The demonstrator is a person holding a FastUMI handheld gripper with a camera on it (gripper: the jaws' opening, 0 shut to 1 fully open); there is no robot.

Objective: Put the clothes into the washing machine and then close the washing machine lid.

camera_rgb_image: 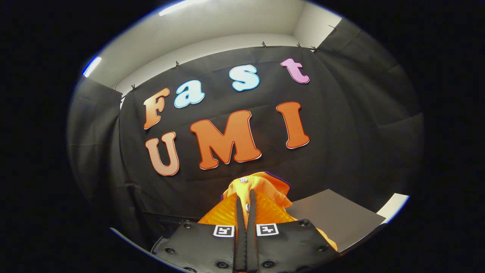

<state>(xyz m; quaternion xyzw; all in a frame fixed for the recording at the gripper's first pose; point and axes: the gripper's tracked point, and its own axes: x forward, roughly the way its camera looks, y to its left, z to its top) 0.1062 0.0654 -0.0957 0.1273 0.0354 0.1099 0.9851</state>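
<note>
My gripper (245, 201) is shut on an orange garment (265, 187) with small white buttons. The cloth is pinched between the two fingers and bunches up just above and to the right of them. The garment is lifted into the air in front of the black cloth wall. A grey flat panel (333, 218), perhaps the washing machine's top or lid, lies low to the right beyond the fingers. I cannot make out the machine's opening.
The black cloth wall (360, 125) closes off the space ahead and on both sides. Above it is a pale ceiling with strip lights (182, 7). A white surface edge (394, 206) shows at the far right behind the grey panel.
</note>
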